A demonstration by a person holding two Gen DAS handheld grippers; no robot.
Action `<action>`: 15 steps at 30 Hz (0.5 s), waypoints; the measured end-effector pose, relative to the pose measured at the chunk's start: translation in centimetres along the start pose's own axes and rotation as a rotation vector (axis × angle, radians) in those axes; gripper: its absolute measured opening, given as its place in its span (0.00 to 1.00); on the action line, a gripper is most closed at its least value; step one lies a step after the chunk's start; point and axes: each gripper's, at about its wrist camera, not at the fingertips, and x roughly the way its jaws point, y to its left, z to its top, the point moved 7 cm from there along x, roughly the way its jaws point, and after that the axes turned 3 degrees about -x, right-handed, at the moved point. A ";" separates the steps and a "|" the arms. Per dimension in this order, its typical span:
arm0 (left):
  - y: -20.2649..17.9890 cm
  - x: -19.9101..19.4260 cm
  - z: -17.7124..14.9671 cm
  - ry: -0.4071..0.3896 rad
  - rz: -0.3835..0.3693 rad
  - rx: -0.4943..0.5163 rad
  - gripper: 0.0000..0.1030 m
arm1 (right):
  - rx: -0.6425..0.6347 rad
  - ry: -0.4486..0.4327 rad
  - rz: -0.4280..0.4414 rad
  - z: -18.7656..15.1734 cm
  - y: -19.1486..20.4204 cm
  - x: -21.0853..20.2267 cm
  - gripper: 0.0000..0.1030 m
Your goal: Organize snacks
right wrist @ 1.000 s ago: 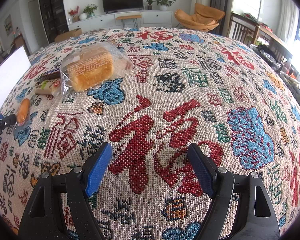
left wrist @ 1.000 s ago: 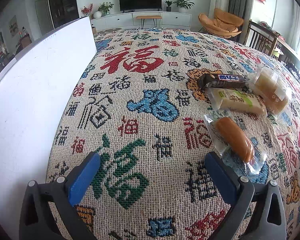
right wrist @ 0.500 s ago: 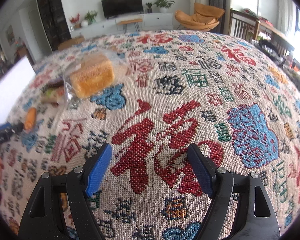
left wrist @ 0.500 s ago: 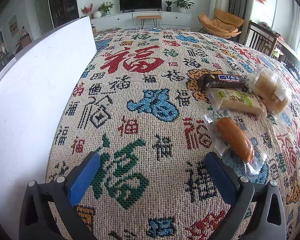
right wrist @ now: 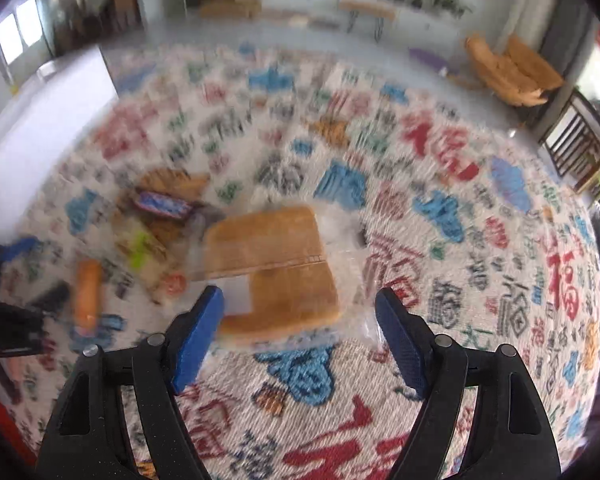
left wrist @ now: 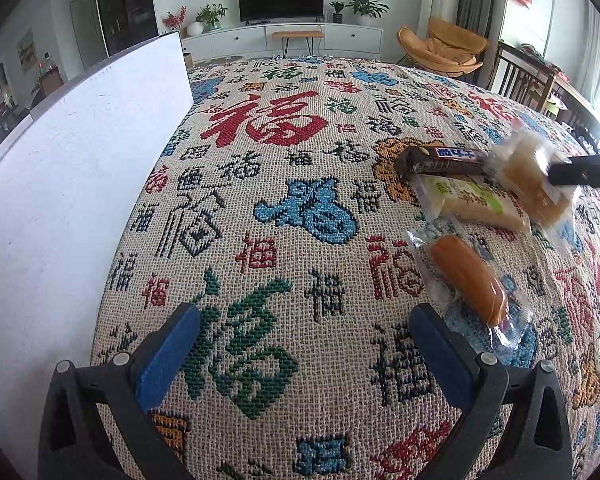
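Several wrapped snacks lie on the patterned tablecloth: an orange bun in clear wrap, a pale green-labelled bar, a dark chocolate bar and a wrapped sliced cake. My left gripper is open and empty, just left of the orange bun. My right gripper is open, its fingers either side of the near end of the sliced cake, not closed on it. The right wrist view is blurred. The right gripper shows as a dark bar over the cake.
A white box with a tall flat side stands along the table's left edge, also in the right wrist view. Wooden chairs stand beyond the table's far right. The left gripper shows at the left edge.
My right gripper has swung left and forward to the sliced cake, which now lies between its open fingers. The left gripper has not moved.
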 end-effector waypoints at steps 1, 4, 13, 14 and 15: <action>0.0 0.0 0.0 0.000 0.000 0.000 1.00 | 0.046 -0.009 0.049 0.5 -0.2 0.6 0.85; 0.0 0.0 0.0 0.000 0.001 0.000 1.00 | 0.255 0.016 0.160 0.6 -1.8 2.2 0.90; 0.0 0.0 0.0 0.000 0.000 0.000 1.00 | 0.366 -0.053 0.277 -2.6 -0.6 1.0 0.78; 0.0 0.0 0.0 0.000 0.001 0.000 1.00 | 0.375 -0.068 0.298 -3.0 -0.4 0.6 0.73; 0.0 0.0 0.0 0.000 0.001 0.000 1.00 | 0.404 -0.082 0.329 -4.0 -0.4 0.0 0.66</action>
